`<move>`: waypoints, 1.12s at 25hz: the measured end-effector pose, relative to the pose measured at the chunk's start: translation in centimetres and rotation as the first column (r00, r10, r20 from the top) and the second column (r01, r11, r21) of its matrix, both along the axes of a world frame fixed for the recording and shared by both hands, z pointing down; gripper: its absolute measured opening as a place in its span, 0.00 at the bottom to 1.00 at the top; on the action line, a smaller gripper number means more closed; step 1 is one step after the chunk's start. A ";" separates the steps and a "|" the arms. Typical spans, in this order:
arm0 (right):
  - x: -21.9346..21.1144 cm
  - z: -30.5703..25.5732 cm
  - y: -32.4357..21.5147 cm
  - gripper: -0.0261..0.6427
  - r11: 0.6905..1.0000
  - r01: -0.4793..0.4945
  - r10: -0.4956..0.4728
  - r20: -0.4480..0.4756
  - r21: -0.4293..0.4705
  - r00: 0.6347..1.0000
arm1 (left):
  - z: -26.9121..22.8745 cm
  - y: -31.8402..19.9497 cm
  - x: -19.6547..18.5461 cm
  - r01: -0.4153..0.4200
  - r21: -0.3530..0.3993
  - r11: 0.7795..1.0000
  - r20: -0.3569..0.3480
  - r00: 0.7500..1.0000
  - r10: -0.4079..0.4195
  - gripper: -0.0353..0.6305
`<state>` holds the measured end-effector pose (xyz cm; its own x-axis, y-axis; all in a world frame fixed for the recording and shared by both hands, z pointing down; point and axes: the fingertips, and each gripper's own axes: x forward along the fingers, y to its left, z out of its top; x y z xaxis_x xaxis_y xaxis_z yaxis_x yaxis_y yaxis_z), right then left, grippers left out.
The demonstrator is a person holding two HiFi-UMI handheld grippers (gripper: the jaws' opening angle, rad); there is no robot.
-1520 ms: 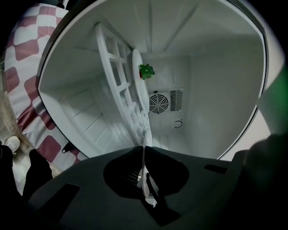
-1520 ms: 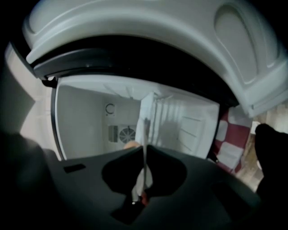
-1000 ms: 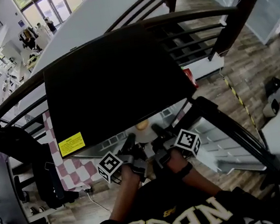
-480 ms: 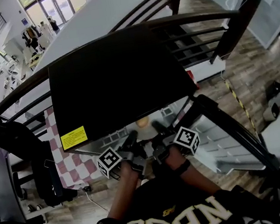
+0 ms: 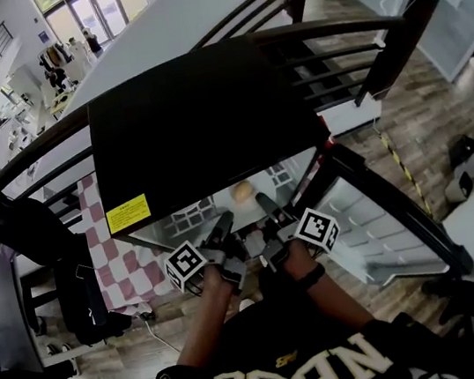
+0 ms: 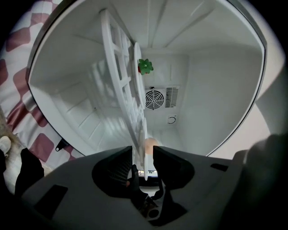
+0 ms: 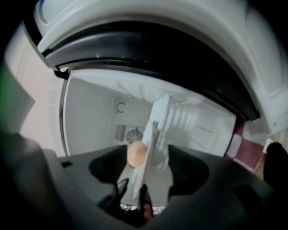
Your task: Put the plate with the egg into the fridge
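Note:
A brown egg lies on a pale plate that rests on the white shelf of the open fridge. My left gripper and my right gripper reach in at the plate's near rim, side by side. Both pairs of jaws have just been opening. In the left gripper view the plate stands edge-on between the open jaws of the left gripper, with a gap on each side, and the egg lies beyond. In the right gripper view the plate and egg sit between the wide jaws of the right gripper, untouched.
The fridge door hangs open at the right, its racks facing me. Inside are a wire shelf, a small green item and a round fan vent. A dark railing curves behind; a checked cloth lies at the left.
Both pairs of jaws have spread apart off the plate's rim. The plate with the egg stays on the shelf, and both hands stay at the fridge's mouth.

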<state>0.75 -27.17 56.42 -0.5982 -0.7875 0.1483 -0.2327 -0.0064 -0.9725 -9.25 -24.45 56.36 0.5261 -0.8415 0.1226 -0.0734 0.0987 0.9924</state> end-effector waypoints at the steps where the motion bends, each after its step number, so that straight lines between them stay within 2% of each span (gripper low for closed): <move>1: 0.3 0.0 0.3 0.46 1.000 -0.008 0.008 -0.014 0.014 1.000 | -0.1 0.3 -0.1 -0.002 0.006 1.000 0.005 1.000 0.002 0.27; 5: 1.2 0.3 2.2 0.46 0.999 -0.025 0.028 -0.056 0.039 0.998 | -0.3 1.6 -0.2 -0.025 0.033 0.999 0.034 0.999 0.023 0.27; 12: 1.5 0.2 5.9 0.45 0.997 -0.009 0.016 -0.087 0.083 0.996 | -1.2 4.7 1.3 -0.102 0.076 0.992 0.034 0.994 0.100 0.27; 17: 1.2 -0.5 7.4 0.41 0.988 0.019 0.014 -0.205 0.156 0.979 | -1.7 5.8 1.7 -0.122 0.124 0.985 0.151 0.983 0.103 0.22; 20: 1.3 -1.1 7.6 0.35 0.974 0.050 0.030 -0.343 0.221 0.939 | -2.1 5.6 1.6 -0.143 0.171 0.975 0.292 0.952 0.088 0.19; 21: 1.3 -1.3 7.6 0.33 0.966 0.068 0.040 -0.405 0.250 0.913 | -2.2 5.5 1.7 -0.159 0.194 0.968 0.359 0.930 0.081 0.18; 22: 1.3 -1.5 7.6 0.30 0.956 0.091 0.053 -0.468 0.279 0.882 | -2.3 5.3 1.7 -0.181 0.217 0.959 0.443 0.894 0.069 0.18; 23: 1.2 -1.8 7.6 0.28 0.945 0.117 0.066 -0.529 0.305 0.846 | -2.3 5.2 1.7 -0.210 0.240 0.948 0.539 0.841 0.050 0.18; 25: 0.8 -2.2 7.5 0.22 0.921 0.174 0.095 -0.636 0.348 0.765 | -2.5 4.8 1.7 -0.285 0.283 0.916 0.723 0.691 -0.009 0.16; 26: 0.6 -2.3 7.4 0.19 0.910 0.200 0.109 -0.677 0.362 0.728 | -2.6 4.6 1.9 -0.323 0.298 0.898 0.788 0.614 -0.041 0.16; 27: 0.4 -2.3 7.3 0.16 0.901 0.223 0.121 -0.708 0.372 0.695 | -2.7 4.4 2.1 -0.355 0.307 0.883 0.832 0.550 -0.068 0.16; 28: 0.1 -2.4 7.2 0.14 0.893 0.242 0.129 -0.732 0.380 0.669 | -2.7 4.2 2.3 -0.379 0.311 0.872 0.860 0.503 -0.088 0.15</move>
